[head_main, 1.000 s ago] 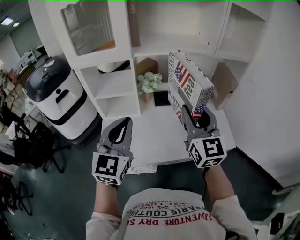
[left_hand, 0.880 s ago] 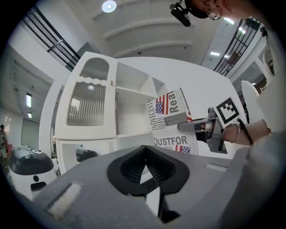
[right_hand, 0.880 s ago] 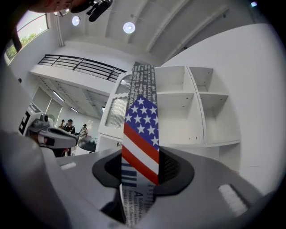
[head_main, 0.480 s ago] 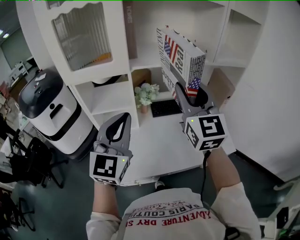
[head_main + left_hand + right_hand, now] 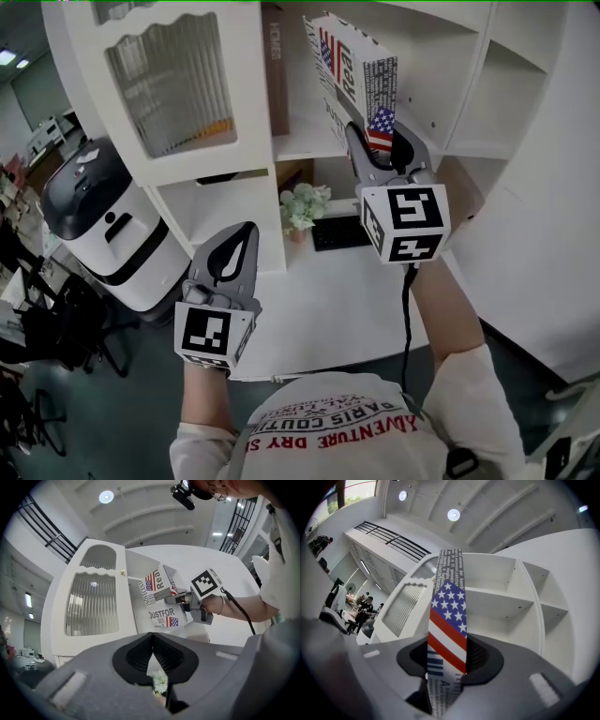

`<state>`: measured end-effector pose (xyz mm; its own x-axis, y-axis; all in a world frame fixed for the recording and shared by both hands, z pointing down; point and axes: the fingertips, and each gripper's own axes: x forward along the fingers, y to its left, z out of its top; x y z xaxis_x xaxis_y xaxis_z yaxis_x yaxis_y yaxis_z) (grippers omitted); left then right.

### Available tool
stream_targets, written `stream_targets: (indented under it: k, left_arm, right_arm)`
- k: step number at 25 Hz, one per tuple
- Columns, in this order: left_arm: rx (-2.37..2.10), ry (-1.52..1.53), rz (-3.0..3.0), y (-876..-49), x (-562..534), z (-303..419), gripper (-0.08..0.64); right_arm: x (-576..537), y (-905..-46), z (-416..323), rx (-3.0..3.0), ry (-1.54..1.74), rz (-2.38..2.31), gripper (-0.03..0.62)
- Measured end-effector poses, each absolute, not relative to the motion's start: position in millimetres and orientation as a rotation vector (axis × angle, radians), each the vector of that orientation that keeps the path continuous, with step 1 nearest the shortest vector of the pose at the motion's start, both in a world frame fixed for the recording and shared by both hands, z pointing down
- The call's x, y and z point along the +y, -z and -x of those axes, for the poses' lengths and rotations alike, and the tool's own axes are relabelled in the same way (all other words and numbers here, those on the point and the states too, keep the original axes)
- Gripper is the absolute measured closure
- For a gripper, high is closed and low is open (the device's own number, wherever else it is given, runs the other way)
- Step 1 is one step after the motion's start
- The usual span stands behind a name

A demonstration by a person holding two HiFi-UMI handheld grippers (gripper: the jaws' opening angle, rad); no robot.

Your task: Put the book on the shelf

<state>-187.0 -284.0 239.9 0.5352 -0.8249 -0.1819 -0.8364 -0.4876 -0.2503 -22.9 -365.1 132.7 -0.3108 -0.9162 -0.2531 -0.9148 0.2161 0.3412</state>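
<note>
Book [image 5: 361, 80] higher, apparently nearer shelf [image 5: 302, 145]

The newsprint-and-flag patterned book [image 5: 361, 70] has a stiff paper cover, smooth with a faint gloss. The right gripper [image 5: 378, 133] and left gripper [image 5: 246, 232] are moulded grey plastic with a matt finish. Their fingers [image 5: 135, 654] carry dark ribbed pads that look rubbery, and their marker cubes bear flat, matt black-and-white print. The tall white shelf unit [image 5: 309, 141] looks like smooth painted board with a soft sheen. Its door holds a ribbed translucent panel [image 5: 173, 84], glass or plastic. The white surface [image 5: 309, 309] below is smooth and matt. The rounded black-and-white appliance [image 5: 94, 202] is glossy plastic. The person's white printed shirt [image 5: 347, 436] is soft cloth.
</note>
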Motion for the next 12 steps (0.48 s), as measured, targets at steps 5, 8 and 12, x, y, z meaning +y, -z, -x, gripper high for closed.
stream_targets:
  k: [5, 8, 12]
  left_arm:
    - [1.401, -0.045, 2.458, -237, -303, 187, 0.555]
    - [1.419, -0.056, 2.450, -237, -315, 188, 0.555]
    - [1.435, -0.052, 2.456, -242, -330, 184, 0.555]
  right_arm:
    - [-412, -130, 29, -2.406, 0.698, -1.821, 0.440]
    - [-441, -133, 31, -2.369, 0.697, -1.812, 0.440]
    - [-479, -144, 32, -2.348, 0.640, -1.798, 0.440]
